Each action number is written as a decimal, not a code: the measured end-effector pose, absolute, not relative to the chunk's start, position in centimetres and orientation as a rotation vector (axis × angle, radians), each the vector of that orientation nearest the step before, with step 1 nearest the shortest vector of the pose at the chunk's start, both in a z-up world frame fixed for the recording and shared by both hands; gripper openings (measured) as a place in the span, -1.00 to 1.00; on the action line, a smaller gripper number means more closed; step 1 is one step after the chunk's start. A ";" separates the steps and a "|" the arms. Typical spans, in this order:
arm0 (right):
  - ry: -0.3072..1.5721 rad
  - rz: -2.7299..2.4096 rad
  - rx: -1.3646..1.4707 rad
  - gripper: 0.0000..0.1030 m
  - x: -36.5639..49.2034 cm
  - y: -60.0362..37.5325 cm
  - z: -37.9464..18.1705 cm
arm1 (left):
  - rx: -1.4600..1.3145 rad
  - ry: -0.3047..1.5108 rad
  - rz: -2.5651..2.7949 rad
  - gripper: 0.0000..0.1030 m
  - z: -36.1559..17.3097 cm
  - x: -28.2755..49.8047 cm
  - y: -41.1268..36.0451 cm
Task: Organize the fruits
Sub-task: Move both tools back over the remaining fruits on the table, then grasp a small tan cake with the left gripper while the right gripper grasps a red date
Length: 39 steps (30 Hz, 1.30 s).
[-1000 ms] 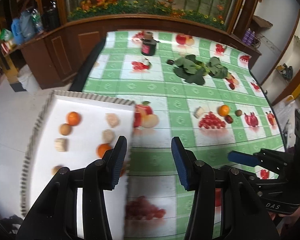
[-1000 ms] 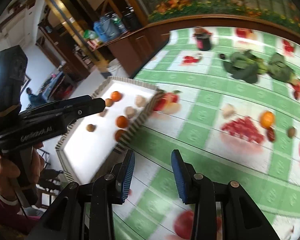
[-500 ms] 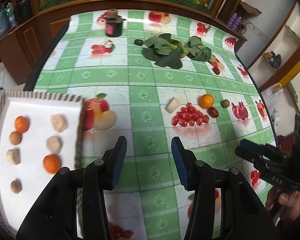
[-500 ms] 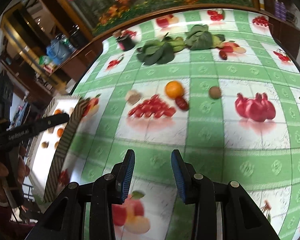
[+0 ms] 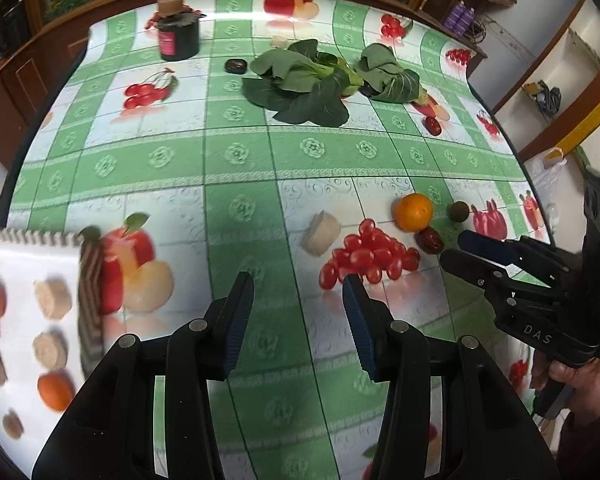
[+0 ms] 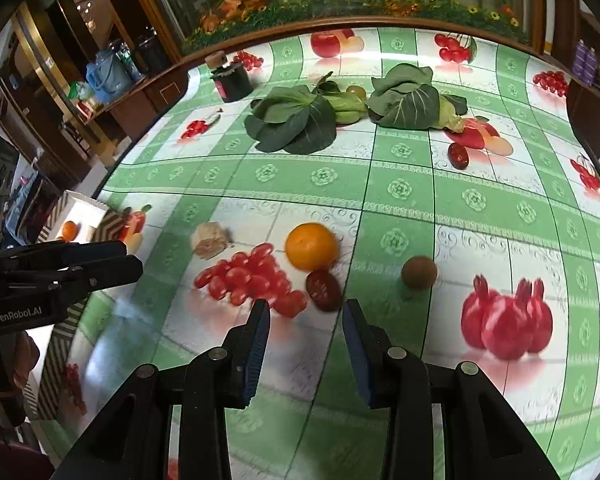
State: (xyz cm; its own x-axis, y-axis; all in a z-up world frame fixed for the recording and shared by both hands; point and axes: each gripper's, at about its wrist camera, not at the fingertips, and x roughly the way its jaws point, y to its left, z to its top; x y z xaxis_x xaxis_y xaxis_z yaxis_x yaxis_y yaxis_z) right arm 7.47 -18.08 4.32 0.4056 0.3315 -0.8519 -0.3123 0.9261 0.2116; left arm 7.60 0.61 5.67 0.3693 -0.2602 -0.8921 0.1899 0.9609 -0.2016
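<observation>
A white tray with a ribbed rim sits at the table's left edge and holds oranges, pale chunks and small brown fruits. Loose on the tablecloth lie an orange, a dark red date, a small brown round fruit and a pale chunk. My left gripper hangs open and empty over the cloth, short of the pale chunk. My right gripper is open and empty, just short of the date.
Leafy greens lie at the far middle, with a dark jar to their left. A second date and a small dark piece lie near the greens. The cloth carries printed fruit pictures.
Both grippers have swung right from the tray toward the loose fruit and come lower. The tray has slid to the left edge of both views. Jaw widths are unchanged.
</observation>
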 end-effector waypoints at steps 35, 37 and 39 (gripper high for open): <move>1.134 0.411 0.081 -0.60 5.8 -18.2 4.0 | -0.030 1.148 -0.355 -0.73 4.1 8.1 -0.5; 1.135 0.410 0.088 -0.60 5.4 -18.2 4.0 | -0.039 1.148 -0.352 -0.73 4.1 7.8 -0.1; 1.132 0.411 0.093 -0.60 4.8 -18.1 4.2 | -0.034 1.144 -0.336 -0.73 4.2 7.2 0.3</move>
State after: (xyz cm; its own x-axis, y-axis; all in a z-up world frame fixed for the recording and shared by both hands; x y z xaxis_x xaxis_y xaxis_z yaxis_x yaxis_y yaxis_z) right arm 4.84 -18.13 4.18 0.3591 0.3646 -0.8591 -0.2715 0.9215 0.2776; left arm 7.18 0.31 4.20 0.3694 -0.2786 -0.8865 0.2445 0.9495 -0.1965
